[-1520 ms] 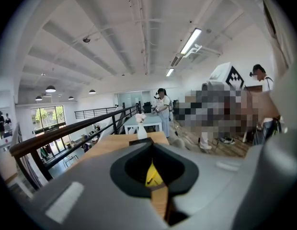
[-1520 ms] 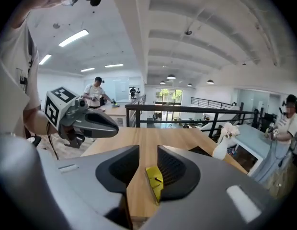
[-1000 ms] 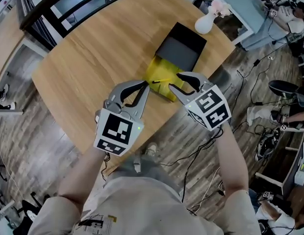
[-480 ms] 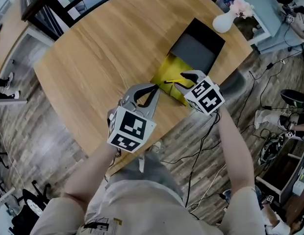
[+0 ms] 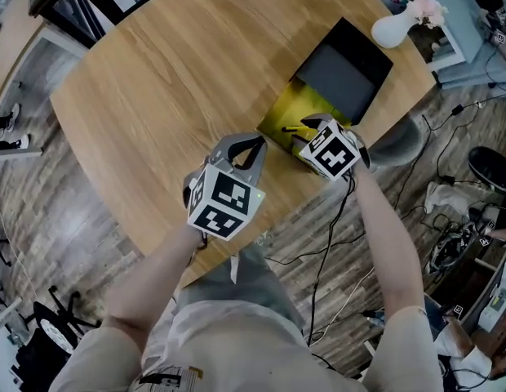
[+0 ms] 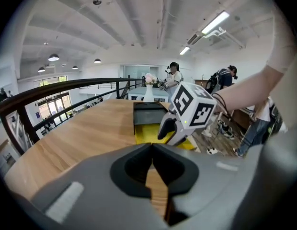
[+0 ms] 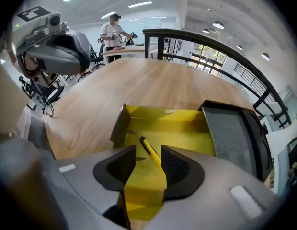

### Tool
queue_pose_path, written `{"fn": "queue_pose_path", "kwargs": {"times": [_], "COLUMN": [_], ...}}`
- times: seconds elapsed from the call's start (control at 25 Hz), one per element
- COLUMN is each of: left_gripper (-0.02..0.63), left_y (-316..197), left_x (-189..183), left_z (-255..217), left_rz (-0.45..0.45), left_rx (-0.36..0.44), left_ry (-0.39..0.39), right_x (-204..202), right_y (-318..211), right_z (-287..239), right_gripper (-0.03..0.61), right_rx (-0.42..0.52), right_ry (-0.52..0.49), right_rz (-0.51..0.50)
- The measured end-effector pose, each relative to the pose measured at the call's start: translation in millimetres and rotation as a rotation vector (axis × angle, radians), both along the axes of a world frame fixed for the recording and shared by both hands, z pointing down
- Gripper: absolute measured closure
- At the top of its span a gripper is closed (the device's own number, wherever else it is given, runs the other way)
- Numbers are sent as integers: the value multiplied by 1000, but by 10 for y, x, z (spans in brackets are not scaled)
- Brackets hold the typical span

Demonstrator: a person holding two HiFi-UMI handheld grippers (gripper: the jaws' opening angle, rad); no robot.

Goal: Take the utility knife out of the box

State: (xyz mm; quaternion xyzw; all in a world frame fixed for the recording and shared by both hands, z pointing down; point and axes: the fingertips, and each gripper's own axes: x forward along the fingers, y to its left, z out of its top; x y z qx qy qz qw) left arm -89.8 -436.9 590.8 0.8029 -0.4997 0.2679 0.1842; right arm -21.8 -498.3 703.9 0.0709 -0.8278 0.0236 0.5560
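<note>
My right claw (image 7: 148, 152) is spread over the open yellow box (image 7: 187, 128) — utility knife (image 7: 145, 144) between the jaws. My left claw (image 6: 152, 146) is pressed together, empty, above the wooden table (image 6: 86, 133).

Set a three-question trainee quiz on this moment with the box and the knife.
1. True or false: the left gripper holds the knife.
2. Where does the right gripper hang? A) over the open box, jaws apart on either side of the knife; B) over the vase; C) off the table.
3. Fill in: the box's inside is ____.
Key: 1 false; 2 A; 3 yellow.
</note>
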Motion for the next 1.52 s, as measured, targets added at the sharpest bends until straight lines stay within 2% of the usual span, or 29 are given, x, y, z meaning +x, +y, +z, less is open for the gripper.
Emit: {"fn": "queue_pose_path", "kwargs": {"times": [0.12,0.28,0.4,0.6,0.84,1.12,1.28,1.52], "left_gripper": [611,611,611,611,611,611,611,611], "left_y": [-4,25,71,131,199,253,305,483], "left_x": [-19,-39,-62,-71,-41,-38,-96,-129], "left_z": [121,248,313,395,365,-6,-372,-988], "left_rz": [-10,-8,-17,-23,-16,-23,-37,-47], "left_rx": [-16,-36,-48,-69,-70,-12,51,147], "left_ry": [-3,-4,6,18,20,12,7,-5], "right_x": [13,-6,-24,-30,-32,-70,-151,-169], "right_y": [-15,-75,-55,24,-3,-44,23,249], "right_z": [176,331,390,417,372,-240,-784,-1611], "right_gripper": [410,411,437,517,526,526,526,526], "right_rx": [18,91,102,56,66,80,154,204], "right_ry": [58,114,141,131,89,-80,-169,-264], "right_rz": [-27,-102,-150,-122,-52,120,124,149]}}
